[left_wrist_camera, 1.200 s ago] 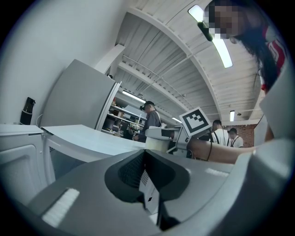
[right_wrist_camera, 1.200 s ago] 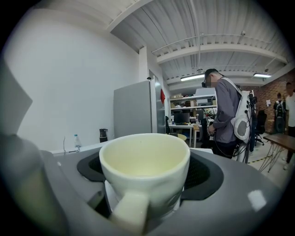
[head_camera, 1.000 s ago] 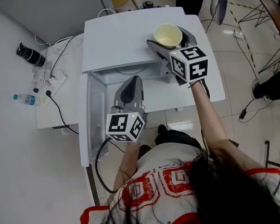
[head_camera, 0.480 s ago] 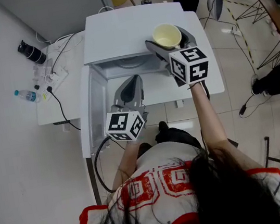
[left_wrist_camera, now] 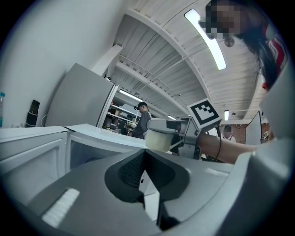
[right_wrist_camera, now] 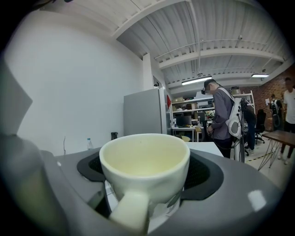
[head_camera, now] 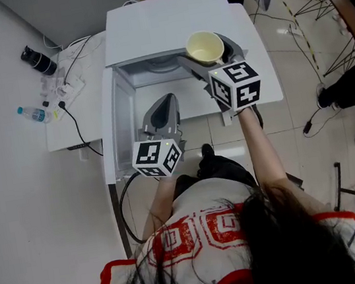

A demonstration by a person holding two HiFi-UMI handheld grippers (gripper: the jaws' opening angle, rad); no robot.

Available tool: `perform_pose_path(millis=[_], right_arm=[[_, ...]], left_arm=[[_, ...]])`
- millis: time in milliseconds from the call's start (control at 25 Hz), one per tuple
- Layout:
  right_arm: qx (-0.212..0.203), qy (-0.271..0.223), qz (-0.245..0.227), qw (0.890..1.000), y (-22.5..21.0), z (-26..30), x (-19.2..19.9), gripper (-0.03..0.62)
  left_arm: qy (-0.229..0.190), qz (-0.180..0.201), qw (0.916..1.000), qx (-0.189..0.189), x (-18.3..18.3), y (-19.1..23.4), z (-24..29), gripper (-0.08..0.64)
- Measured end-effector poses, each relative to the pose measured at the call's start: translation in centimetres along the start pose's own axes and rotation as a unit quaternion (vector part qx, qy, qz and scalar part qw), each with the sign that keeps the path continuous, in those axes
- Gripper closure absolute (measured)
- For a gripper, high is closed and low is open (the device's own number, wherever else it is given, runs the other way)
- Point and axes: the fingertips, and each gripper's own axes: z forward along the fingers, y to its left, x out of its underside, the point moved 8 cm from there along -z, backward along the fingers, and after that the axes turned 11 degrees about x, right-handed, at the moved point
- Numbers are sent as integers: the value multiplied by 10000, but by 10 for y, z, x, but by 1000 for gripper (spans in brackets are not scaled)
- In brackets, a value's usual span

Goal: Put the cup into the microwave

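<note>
Right gripper [head_camera: 212, 55] has its jaws clamped on the cream cup [head_camera: 204, 47], one jaw on each side of the cup body, with the handle pointing back toward the gripper's camera. The cup is upright, looks empty, and is held in the air over the front right corner of the white microwave [head_camera: 166, 26], about level with its roof and not inside the cavity. The microwave door [head_camera: 115, 134] is swung open to the left, so the cavity is exposed. Left gripper [head_camera: 167, 103] has its jaws together with nothing between them; it sits lower, in front of the open cavity and just right of the door, pointing at the microwave. The microwave sits on a white tabletop [head_camera: 86, 112]. On the far left of the tabletop are a small plastic bottle [head_camera: 31, 114] and a power strip [head_camera: 66, 92] with cables. A person [right_wrist_camera: 221, 115] stands by shelves in the background of the right gripper view.
</note>
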Motion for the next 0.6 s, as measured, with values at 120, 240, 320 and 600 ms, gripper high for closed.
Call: perform_pose_path(millis=[120, 240, 320, 600], right_arm=[[-18, 30, 33, 10000, 10, -8, 7, 127], [-38, 39, 69, 10000, 18, -16, 13, 127], [-47, 37, 92, 9999, 24, -20, 16, 127], [-92, 44, 110, 9999, 39, -29, 21, 127]], left_arm=[[-11, 9, 10000, -16, 1, -3, -10, 561], [-17, 14, 10000, -48, 2, -5, -19, 561], [-12, 22, 10000, -48, 3, -7, -24, 561], [-7, 39, 10000, -51, 2, -9, -32, 561]])
